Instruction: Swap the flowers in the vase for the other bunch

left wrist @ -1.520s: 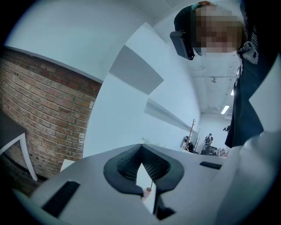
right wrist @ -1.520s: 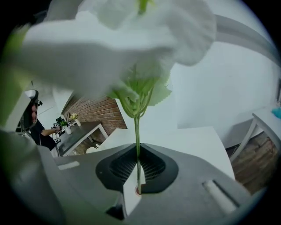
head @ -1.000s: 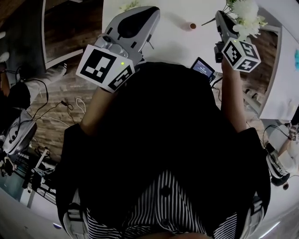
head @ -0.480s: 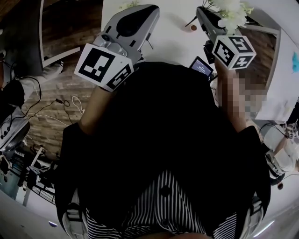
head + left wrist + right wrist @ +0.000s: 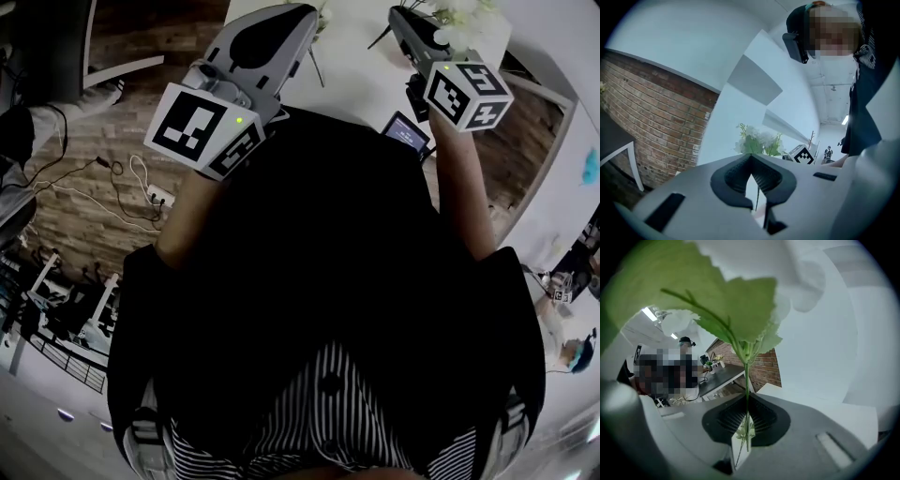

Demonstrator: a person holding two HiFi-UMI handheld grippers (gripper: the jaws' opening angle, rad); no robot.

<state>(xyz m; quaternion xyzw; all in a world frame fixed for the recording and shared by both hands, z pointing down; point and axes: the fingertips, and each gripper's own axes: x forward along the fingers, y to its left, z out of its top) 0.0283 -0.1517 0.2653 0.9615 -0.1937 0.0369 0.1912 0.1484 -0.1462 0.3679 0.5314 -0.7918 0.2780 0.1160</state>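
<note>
My right gripper (image 5: 400,15) is at the top right of the head view, shut on the thin green stem (image 5: 746,380) of a white bunch of flowers (image 5: 461,13). Its big green leaves (image 5: 740,301) fill the upper part of the right gripper view. My left gripper (image 5: 300,11) points over the white table (image 5: 361,70), its pads meeting at the tip (image 5: 751,156) with nothing clamped. Past it, the held bunch (image 5: 757,140) shows beside the right gripper's marker cube (image 5: 801,153). A second stem with pale flowers (image 5: 317,58) lies just right of the left gripper. No vase is visible.
A small dark device with a lit screen (image 5: 407,133) sits at the table's near edge. Brick-patterned floor with loose cables (image 5: 103,183) lies to the left. Another white table (image 5: 562,169) stands at the right, with a person (image 5: 572,354) beyond it.
The right gripper has carried the white bunch leftwards over the table. The left gripper has shifted slightly. The small brown round thing on the table is no longer visible.
</note>
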